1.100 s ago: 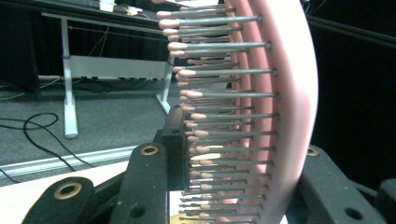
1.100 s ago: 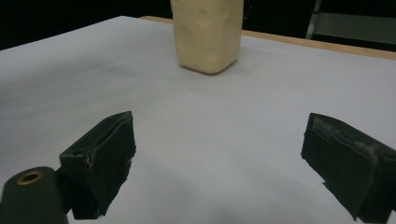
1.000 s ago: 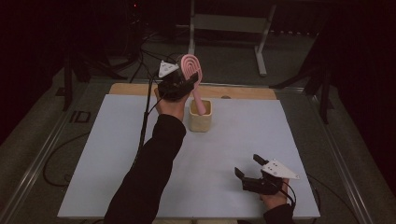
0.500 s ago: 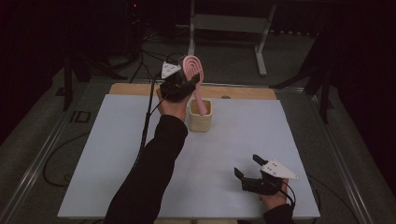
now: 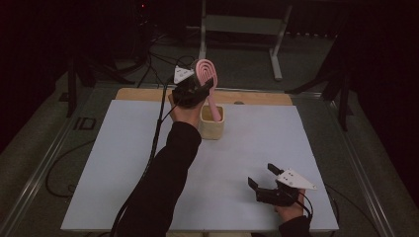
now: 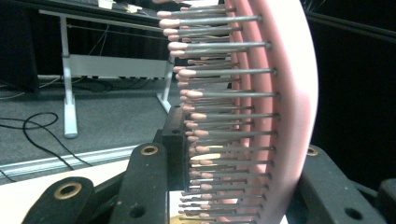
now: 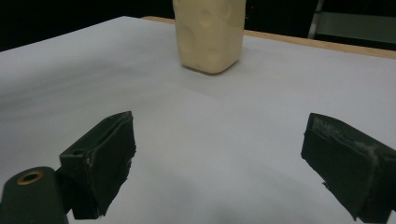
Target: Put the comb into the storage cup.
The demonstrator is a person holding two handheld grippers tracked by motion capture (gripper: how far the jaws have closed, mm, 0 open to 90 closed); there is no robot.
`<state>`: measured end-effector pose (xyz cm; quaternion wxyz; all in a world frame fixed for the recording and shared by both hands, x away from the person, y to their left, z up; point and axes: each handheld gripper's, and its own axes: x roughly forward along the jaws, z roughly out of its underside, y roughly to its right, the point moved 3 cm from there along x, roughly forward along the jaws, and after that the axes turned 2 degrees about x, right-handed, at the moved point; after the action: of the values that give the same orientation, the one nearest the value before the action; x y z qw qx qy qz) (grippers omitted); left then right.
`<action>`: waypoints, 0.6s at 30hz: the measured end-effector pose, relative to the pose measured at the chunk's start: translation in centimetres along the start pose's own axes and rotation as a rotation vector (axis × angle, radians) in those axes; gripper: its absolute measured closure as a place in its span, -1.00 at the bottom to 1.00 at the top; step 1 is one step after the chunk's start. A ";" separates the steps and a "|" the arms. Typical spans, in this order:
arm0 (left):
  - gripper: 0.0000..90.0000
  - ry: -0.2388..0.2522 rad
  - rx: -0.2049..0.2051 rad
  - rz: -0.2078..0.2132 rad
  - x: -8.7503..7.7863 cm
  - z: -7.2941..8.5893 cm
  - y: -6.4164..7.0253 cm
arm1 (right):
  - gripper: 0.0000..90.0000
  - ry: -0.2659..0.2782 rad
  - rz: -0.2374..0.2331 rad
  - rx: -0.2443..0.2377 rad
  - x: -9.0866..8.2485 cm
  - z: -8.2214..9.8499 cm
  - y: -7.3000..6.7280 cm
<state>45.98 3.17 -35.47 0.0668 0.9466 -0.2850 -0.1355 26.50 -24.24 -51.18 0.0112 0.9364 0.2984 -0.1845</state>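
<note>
Two tools share the work: the left tool (image 5: 200, 89) is clamped on the pink hairbrush (image 5: 206, 79), whose handle stands in the cream cup (image 5: 211, 126) at the bench's (image 5: 118, 148) far side, so next comes letting go, while the right tool (image 5: 264, 183) gapes idle.

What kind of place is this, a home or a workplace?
Probably a lab or recording studio, not a home: black curtains around, loose cables on the grey floor, a white-covered table, and a metal desk frame behind.
</note>
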 end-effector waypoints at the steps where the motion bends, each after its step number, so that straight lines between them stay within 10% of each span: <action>1: 0.43 -0.001 0.001 -0.001 0.1 0.0 0.0 | -0.78 0.000 0.000 0.001 0.0 0.0 0.0; 18: 0.43 -0.014 -0.005 -0.013 1.1 0.6 -0.2 | -0.78 -0.001 -0.004 0.006 0.0 0.1 0.1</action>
<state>46.77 2.65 -36.31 0.0663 0.9473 -0.2787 -0.1433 26.54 -24.33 -51.26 0.0084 0.9357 0.2998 -0.1859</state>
